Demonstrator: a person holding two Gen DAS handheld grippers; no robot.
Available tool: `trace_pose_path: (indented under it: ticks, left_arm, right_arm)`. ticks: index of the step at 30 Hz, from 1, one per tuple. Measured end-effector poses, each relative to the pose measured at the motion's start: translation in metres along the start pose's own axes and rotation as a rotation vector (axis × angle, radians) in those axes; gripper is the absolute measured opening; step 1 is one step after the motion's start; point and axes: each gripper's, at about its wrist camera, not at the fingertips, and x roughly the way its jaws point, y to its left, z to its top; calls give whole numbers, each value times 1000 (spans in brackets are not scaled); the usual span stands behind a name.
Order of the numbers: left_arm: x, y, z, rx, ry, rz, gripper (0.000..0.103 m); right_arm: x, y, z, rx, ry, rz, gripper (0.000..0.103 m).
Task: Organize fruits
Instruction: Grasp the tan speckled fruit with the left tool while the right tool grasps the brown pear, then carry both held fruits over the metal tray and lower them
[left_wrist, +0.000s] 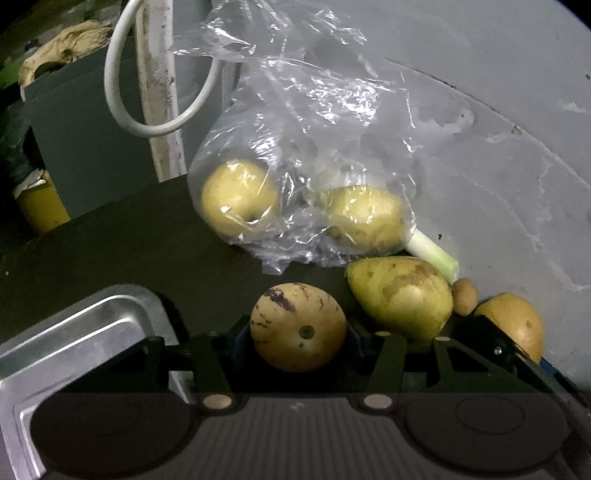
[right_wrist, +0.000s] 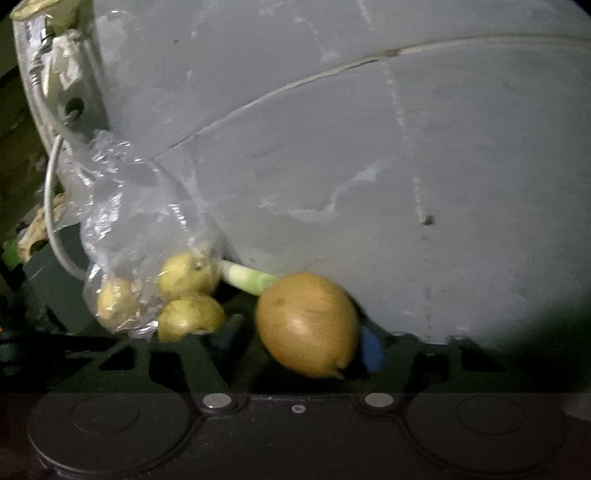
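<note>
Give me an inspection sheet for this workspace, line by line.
Surface: dark countertop against a grey wall.
Job's things: clear plastic bag holding two yellow fruits; pointed yellow fruit and a small brown fruit loose beside it.
Clutter: green stalk behind the bag; metal tray at left.
Grippers: left tool shut on spotted fruit; right tool shut on brown round fruit.
Cables: white cable looping behind the bag.
Surroundings: grey box, yellow container; dim light.
</note>
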Motion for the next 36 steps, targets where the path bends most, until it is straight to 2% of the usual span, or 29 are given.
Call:
trace_pose_path:
  ticks: [10, 17, 27, 36]
  left_arm:
    - [-26, 3, -7, -15, -14, -6, 56]
    - [-46, 11, -22, -38, -23, -9, 56]
    - [-81, 26, -48, -80, -49, -28, 56]
    - [-107, 41, -72, -95, -56, -25, 56]
  right_arm:
    - [-13, -7, -5, 19, 14, 32, 57]
    - [-32, -9, -16, 1, 41, 91, 57]
    - [-65, -2, -34, -21, 37, 188, 57]
    - [-90, 5, -53, -46, 56, 201, 57]
